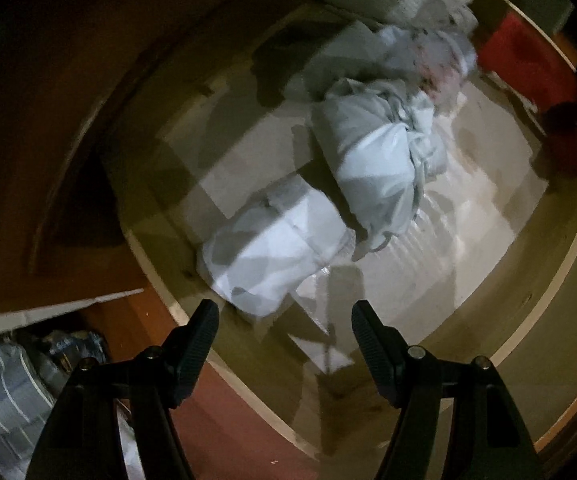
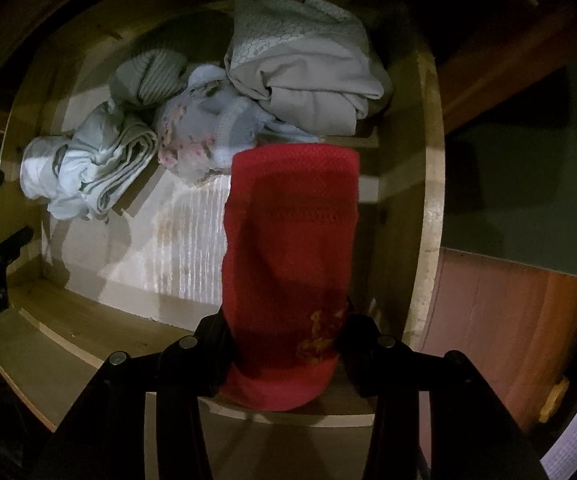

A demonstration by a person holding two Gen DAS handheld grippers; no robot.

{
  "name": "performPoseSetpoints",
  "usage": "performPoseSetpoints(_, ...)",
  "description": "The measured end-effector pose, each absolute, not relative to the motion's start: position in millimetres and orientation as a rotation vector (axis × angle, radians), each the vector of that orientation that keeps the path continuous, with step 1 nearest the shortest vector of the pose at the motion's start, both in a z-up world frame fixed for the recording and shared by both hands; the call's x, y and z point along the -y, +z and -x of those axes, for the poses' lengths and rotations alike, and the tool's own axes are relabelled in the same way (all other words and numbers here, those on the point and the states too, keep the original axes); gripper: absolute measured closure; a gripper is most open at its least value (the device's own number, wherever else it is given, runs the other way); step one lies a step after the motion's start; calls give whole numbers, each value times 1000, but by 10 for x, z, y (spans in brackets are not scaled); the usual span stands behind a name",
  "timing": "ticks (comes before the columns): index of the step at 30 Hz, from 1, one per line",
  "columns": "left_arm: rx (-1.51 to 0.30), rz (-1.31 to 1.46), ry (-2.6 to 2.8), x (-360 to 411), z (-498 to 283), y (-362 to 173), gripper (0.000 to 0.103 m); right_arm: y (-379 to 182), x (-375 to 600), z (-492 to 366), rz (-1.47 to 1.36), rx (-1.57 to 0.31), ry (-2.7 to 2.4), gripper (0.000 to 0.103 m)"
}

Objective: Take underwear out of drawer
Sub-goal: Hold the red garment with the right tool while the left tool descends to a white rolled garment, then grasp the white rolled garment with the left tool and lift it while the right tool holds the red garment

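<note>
Red undies are pinched, and could still slip!

The right gripper point(image 2: 284, 344) squeezes the red underwear point(image 2: 292, 240) above the drawer point(image 2: 428, 200); a snag could tug it loose. The left gripper point(image 1: 284, 320) is spread and holds nothing.

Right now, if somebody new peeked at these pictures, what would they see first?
The bright red underwear jumps out first, pinched in the right gripper over the right end of the open wooden drawer. Next come the pale, crumpled clothes piled along the back of the drawer. The left gripper hangs open and empty above the near edge.
</note>
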State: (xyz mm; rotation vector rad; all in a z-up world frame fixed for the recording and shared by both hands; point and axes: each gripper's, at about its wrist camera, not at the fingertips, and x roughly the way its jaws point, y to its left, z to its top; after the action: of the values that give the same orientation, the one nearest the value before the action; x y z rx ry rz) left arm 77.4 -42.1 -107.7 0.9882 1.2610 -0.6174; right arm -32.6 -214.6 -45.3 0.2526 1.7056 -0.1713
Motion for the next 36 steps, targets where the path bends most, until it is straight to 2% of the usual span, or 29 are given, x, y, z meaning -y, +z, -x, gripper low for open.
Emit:
performPoseSetpoints(30,-1145,-1201,-723,641,-1088,-1538,32,-513,2032,342,-258,-1704,-180,60)
performPoseSetpoints(36,-1156,-1183,-709,656,-1085,-1536,40,-526,2013,324,-264,-1706,-176,60)
